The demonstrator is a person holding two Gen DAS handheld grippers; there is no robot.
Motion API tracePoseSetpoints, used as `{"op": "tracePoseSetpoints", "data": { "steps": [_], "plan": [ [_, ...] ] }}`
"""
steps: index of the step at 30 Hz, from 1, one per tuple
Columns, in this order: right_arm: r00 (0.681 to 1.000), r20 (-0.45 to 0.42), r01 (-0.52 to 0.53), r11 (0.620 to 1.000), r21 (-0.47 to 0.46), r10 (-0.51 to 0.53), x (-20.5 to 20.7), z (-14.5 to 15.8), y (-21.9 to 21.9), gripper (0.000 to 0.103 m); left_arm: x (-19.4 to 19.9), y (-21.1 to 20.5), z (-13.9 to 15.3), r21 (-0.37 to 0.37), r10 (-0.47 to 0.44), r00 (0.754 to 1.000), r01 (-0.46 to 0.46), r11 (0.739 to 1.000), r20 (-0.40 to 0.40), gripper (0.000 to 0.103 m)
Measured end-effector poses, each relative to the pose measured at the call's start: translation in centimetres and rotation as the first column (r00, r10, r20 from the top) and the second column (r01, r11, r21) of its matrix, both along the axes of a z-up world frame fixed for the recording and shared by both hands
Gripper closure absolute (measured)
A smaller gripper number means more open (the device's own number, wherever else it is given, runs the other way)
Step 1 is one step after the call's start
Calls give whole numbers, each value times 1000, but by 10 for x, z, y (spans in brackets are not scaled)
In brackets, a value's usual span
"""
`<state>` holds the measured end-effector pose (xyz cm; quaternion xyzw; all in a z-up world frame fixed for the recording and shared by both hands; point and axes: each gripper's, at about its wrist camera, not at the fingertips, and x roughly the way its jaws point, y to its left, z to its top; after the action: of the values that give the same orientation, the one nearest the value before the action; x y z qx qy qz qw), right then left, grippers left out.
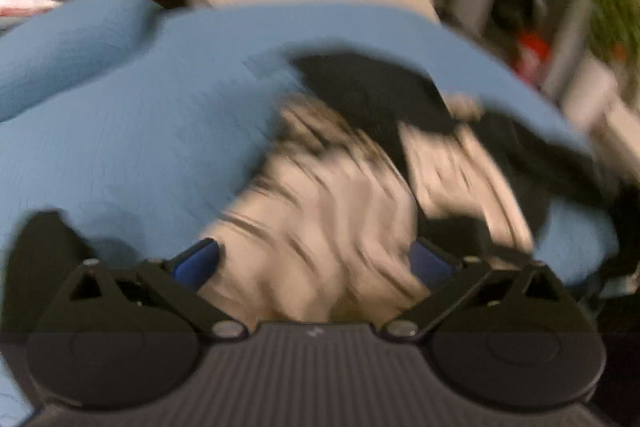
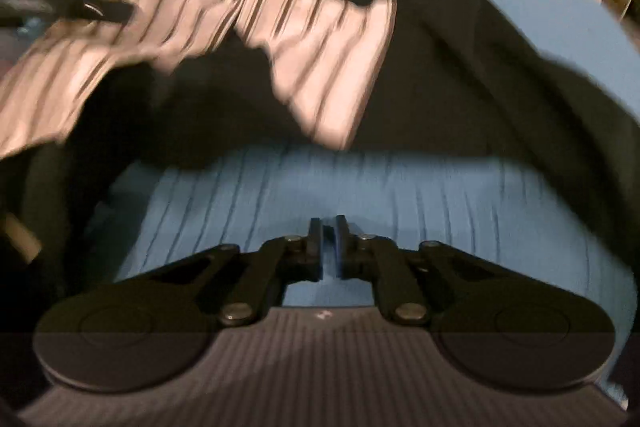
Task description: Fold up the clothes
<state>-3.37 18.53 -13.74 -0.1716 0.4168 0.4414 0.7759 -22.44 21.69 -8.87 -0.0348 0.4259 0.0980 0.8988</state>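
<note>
Left claw spread wide; right claw nearly closed, fingers almost touching.

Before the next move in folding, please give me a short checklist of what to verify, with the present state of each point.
1. Left gripper is open wide enough for cloth: ok, fingers apart with the striped garment between them.
2. Left fingers have closed on the striped garment: not ok.
3. Right gripper is free: ok, nearly shut, only a thin gap, nothing in it.
4. Right gripper is over bare blue sheet, not on clothing: ok.
5. Striped garment is apart from the black garment: not ok, they overlap.
6. Garment lies flat: cannot tell, motion blur.
</note>
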Motion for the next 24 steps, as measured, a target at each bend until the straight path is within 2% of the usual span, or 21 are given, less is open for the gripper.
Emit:
{"op": "tracePoseSetpoints", "data": {
  "steps": [1,2,3,4,5,6,7,8,10,11,13,15,16,17,18,19,20,21,23,24],
  "plan": [
    [999,27,42,998,43,-43,2,8,-10,92,0,-19,-6,26,-80,996,81,996,-29,28],
    [998,46,36,997,68,-40,4,14,-4,91,1,-38,-12,53,-163,985,167,985,-60,27],
    [998,61,15,996,87,-21,5,19,8,85,2,-66,-16,108,-268,958,278,955,-101,26],
    [997,78,-6,994,106,-2,7,24,20,64,2,-80,-20,131,-323,938,338,932,-127,15],
    [995,94,-28,992,124,16,8,28,31,51,-7,-111,-28,163,-425,887,454,876,-182,7],
    [993,111,-50,989,141,34,10,33,43,22,-12,-119,-32,157,-434,883,461,873,-178,7],
    [990,128,-72,985,158,51,11,38,55,5,-17,-126,-36,151,-441,880,467,871,-175,5],
    [987,146,-94,980,175,69,13,43,67,4,-17,-123,-37,145,-435,885,459,877,-167,5],
    [978,181,-139,968,207,102,16,52,90,4,-26,-108,-33,59,-372,924,378,924,-91,5],
    [973,199,-162,961,222,117,18,57,102,4,-28,-102,-28,20,-357,932,359,933,-60,5],
    [947,217,-271,950,156,235,11,40,156,4,-30,-85,-24,-50,-324,946,323,945,-10,5],
    [929,228,-306,951,35,291,8,15,197,4,-37,-73,-16,-123,-280,959,283,951,44,4],
    [921,231,-315,949,-28,313,7,2,216,7,-40,-69,-12,-149,-260,963,268,952,67,4],
    [944,199,-265,964,-23,264,15,-4,219,19,-43,-65,-7,-179,-240,966,253,951,93,4],
    [970,154,-191,981,3,189,28,-8,216,74,-50,-54,-1,-249,-215,965,247,937,147,4],
    [988,106,-116,993,25,113,40,-12,213,81,-57,-44,4,-311,-189,962,244,919,195,4],
    [994,83,-82,996,48,77,45,-12,209,83,-57,-39,5,-338,-178,959,246,908,221,3],
    [999,32,-2,988,153,-3,55,-6,188,85,-71,-17,14,-463,-109,930,273,843,350,3],
    [990,-22,138,930,340,-138,65,9,131,85,-87,7,23,-574,-12,871,333,748,491,1],
    [983,-39,178,897,404,-177,66,13,108,85,-89,11,23,-588,11,861,338,734,509,1]
  ]
}}
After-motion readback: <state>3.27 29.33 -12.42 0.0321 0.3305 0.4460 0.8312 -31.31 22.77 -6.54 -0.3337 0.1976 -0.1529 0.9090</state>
